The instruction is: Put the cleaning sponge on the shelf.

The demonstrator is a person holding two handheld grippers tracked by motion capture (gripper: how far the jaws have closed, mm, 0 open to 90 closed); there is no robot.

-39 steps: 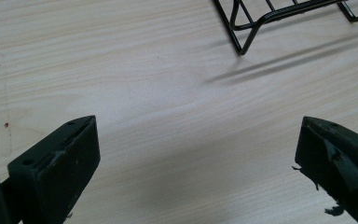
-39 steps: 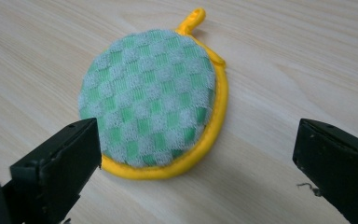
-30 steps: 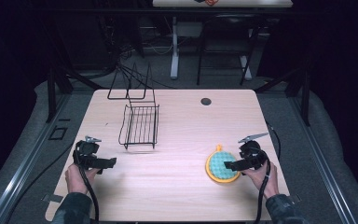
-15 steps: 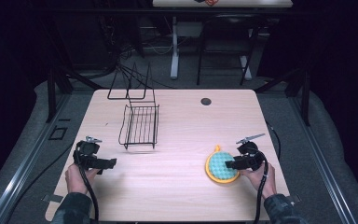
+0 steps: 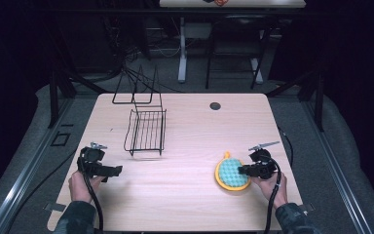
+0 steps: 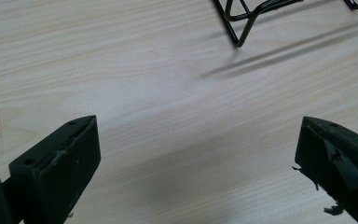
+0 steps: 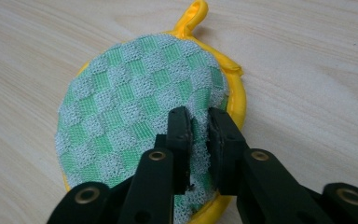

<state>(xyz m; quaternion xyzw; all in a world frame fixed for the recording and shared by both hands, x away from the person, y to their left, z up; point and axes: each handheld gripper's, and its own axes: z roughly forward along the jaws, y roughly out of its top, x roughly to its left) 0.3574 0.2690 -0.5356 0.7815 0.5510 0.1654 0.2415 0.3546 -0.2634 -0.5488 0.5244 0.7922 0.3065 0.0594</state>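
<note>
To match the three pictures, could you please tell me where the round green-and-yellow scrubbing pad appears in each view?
High view: the scrubbing pad lies at lower right on the table, at the right gripper.
Right gripper view: it takes up the centre, a fold of its mesh pinched between the jaws.
Left gripper view: not in it.
Shared landmark: its yellow loop, pointing away from the person.

— Where does the scrubbing pad [image 5: 232,173] lie?
— On the table [image 5: 190,195], near its right edge, toward the front.
— And the wire rack [image 5: 147,130]?
— Left of centre, farther back. A second wire frame [image 5: 135,87], seemingly, stands behind it at the back edge.
</note>
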